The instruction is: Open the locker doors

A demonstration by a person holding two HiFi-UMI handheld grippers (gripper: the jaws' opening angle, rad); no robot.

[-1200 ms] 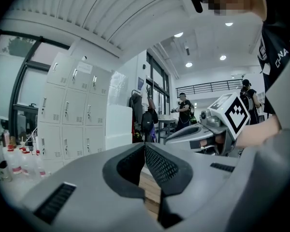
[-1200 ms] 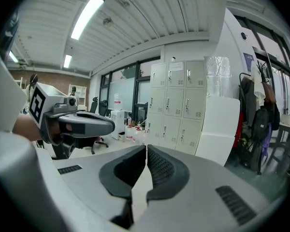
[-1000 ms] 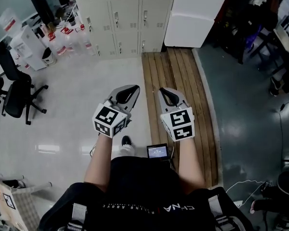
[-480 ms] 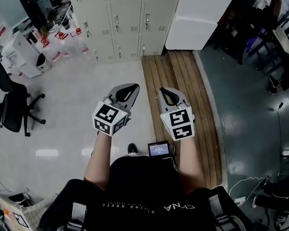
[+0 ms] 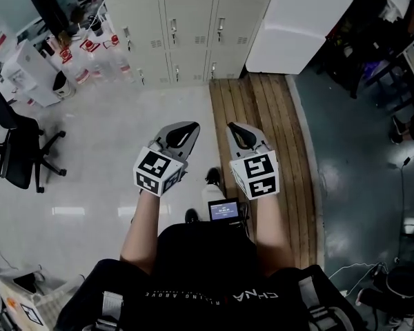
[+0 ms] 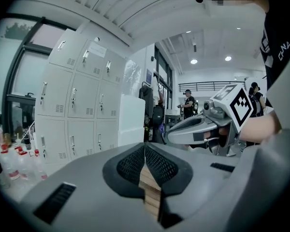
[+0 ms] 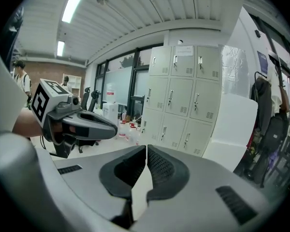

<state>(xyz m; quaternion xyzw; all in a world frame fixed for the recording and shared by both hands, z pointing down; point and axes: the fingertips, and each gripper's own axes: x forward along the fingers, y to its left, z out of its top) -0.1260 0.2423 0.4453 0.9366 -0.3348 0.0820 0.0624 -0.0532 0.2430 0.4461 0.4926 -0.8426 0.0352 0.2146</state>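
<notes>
We hold both tools out in front of us, side by side and a little apart, aimed toward the lockers (image 5: 193,26), which stand well ahead across the floor. The left gripper (image 5: 188,125) has its jaws pressed together on nothing, and so does the right gripper (image 5: 235,127). That makes sense to us, since no handle is within reach and closed jaws are less likely to catch on anything as we walk.

Every locker door we can see is shut, so we judge that the task has not yet begun and this is only the approach.

A big white block (image 5: 297,23) stands just beside the lockers on their right, at the far end of the wooden planks (image 5: 262,136). Bottles (image 5: 90,61) crowd the floor at the lockers' left, with an office chair (image 5: 17,150) nearer us. The bare floor between them looks like our way in.
</notes>
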